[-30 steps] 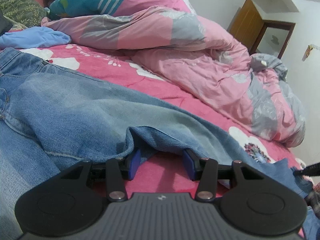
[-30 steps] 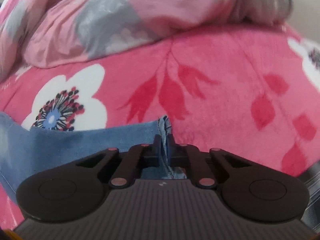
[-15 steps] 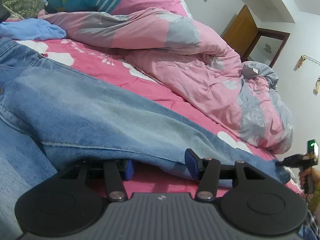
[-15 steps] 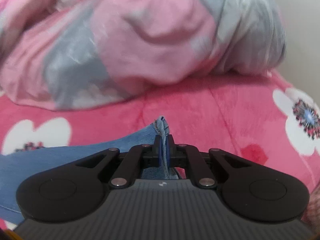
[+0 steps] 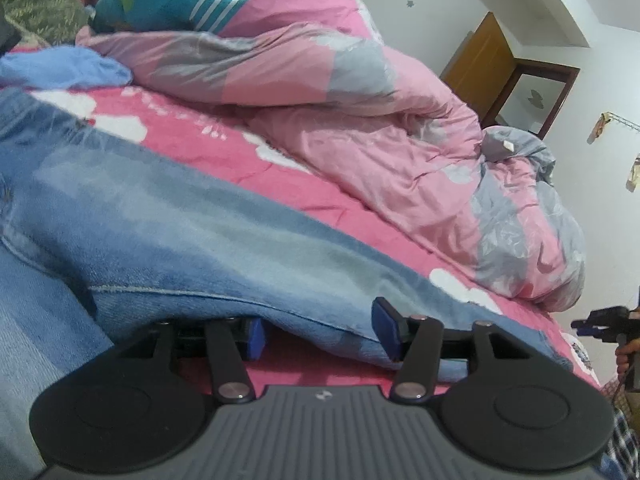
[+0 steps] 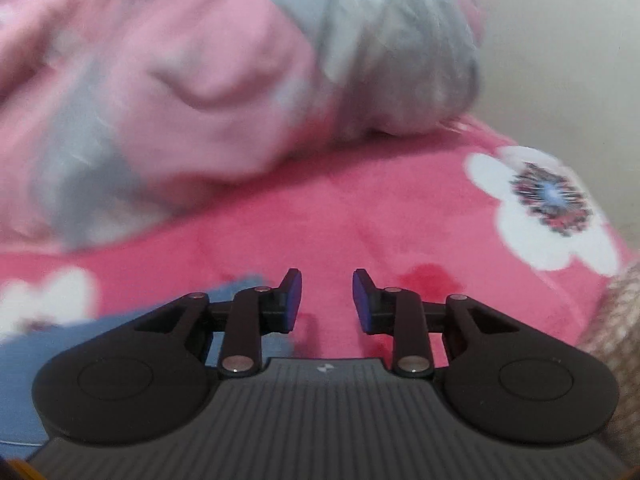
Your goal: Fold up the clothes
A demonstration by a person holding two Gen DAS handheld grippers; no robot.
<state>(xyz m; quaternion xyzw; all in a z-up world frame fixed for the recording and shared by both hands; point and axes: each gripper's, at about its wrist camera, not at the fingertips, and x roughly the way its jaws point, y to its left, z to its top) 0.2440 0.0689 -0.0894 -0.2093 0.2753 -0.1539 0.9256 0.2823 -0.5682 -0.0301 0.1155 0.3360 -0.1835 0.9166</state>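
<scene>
Pink floral bed (image 5: pixel 248 160), jeans (image 5: pixel 168 232) spread, right tongs (image 6: pixel 327 300) opening, empty

Jeans (image 5: pixel 168 216): faded light-to-mid blue denim, paler wash along the leg. Bedsheet (image 6: pixel 360 216): hot pink, white flowers with dark speckled centres. Quilt (image 5: pixel 360 112), far side: soft pink with grey patches. Far left, pillow (image 5: pixel 192 0): teal, white stripes. Gripper pads (image 6: pixel 292 300): blue on black.

A rumpled pink-and-grey quilt (image 5: pixel 400 128) lies on the pink flowered bedspread (image 6: pixel 400 216), near a wooden door (image 5: pixel 478 68).
</scene>
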